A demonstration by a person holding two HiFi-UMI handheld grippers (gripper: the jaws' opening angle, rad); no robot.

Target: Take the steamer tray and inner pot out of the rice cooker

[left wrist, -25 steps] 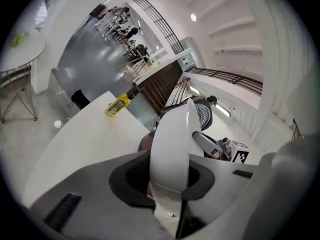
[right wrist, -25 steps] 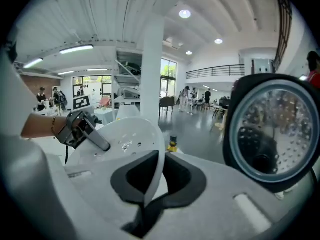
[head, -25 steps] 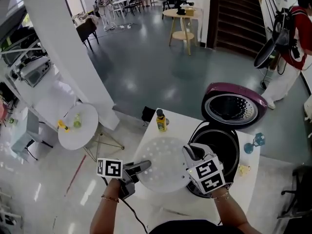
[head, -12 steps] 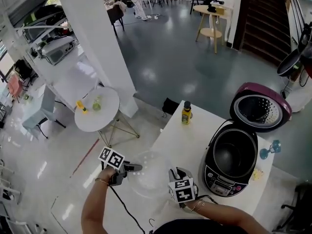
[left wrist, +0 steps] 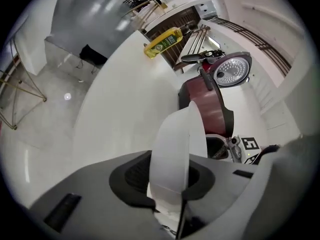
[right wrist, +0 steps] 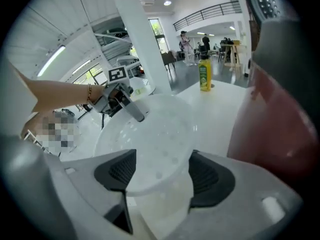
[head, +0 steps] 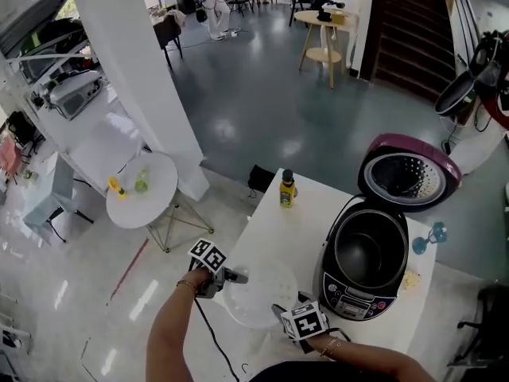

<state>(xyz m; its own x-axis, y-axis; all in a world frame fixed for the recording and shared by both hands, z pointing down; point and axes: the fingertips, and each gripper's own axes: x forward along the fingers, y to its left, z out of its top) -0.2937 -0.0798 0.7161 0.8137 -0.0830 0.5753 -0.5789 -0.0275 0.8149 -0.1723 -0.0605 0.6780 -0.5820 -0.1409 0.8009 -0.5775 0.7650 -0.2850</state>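
The white perforated steamer tray is low at the table's near left corner; I cannot tell whether it rests on the table. My left gripper is shut on its left rim, and the rim is pinched between the left gripper's pads. My right gripper is at the near rim. Its jaws have just been opening, and the tray lies between the right gripper's pads without being pressed. The dark inner pot sits inside the open rice cooker.
The cooker's maroon lid stands open at the back right. A yellow bottle stands at the white table's far edge, and a blue object lies right of the cooker. A small round table stands on the floor to the left.
Both grippers have come down with the tray, from beside the cooker to the table's near left corner. The right gripper's jaws now stand wider apart.
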